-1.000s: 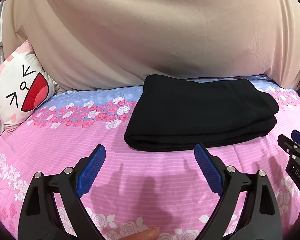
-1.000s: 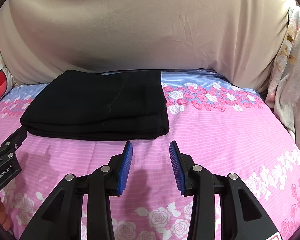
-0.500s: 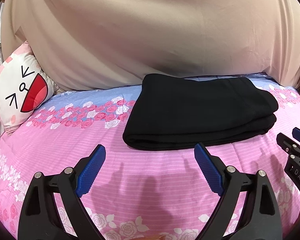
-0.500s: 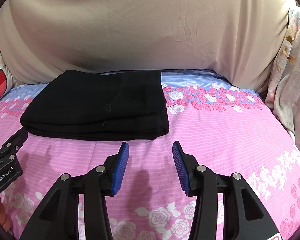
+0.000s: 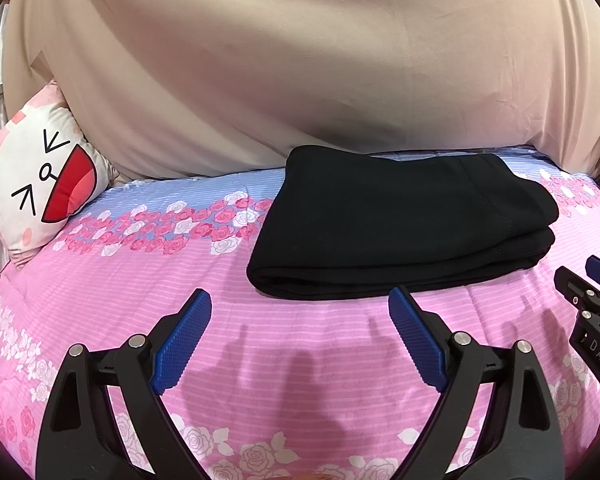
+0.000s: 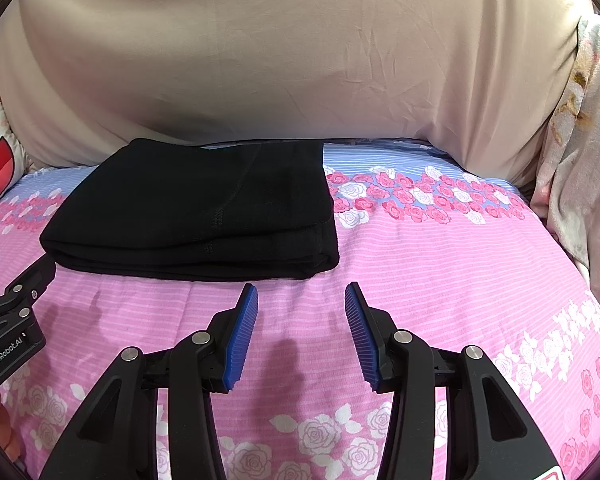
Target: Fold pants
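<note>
— Looking at the black pants (image 5: 400,232): folded into a flat, layered rectangle at the far side of the pink floral bedspread (image 5: 300,344), near the beige cloth (image 5: 300,80) behind. Soft and limp, I'd judge; light, not slippery.

— Where to grip?

— At a corner of the near edge, pinching all layers together, or the stack may slide apart.

— And the tongs?

— Left gripper (image 5: 300,336) spread wide, empty. Right gripper (image 6: 300,328) half-spread, its jaws just opened a little, nothing between them. Both hover short of the pants. Cartoon pillow (image 5: 40,176) sits far left.

The pants (image 5: 400,224) hide their inner folded layers; far edge shadowed.
</note>
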A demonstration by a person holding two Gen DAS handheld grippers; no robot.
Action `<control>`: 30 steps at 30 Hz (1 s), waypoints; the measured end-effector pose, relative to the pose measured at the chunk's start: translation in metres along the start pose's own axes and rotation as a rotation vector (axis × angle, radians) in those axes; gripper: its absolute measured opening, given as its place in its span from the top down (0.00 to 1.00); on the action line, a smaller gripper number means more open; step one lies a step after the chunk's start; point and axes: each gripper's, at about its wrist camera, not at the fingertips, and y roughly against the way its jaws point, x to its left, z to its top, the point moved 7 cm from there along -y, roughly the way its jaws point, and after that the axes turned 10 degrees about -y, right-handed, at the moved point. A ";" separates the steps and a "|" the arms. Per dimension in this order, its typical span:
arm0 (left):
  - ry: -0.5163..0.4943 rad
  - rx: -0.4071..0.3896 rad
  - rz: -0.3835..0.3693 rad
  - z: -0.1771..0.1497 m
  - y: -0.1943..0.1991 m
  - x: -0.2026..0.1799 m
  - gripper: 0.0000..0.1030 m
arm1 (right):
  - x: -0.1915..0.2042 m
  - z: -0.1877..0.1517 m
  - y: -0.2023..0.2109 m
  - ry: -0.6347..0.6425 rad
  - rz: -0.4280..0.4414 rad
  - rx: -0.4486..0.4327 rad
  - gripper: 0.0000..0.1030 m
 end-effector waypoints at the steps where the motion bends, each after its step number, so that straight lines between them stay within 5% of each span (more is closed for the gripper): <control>1: -0.001 0.000 0.002 0.000 0.000 0.000 0.15 | 0.000 0.000 0.000 0.000 -0.001 0.000 0.57; 30: -0.041 -0.013 0.011 0.001 0.003 -0.004 0.15 | -0.003 -0.001 -0.002 0.008 0.004 0.003 0.54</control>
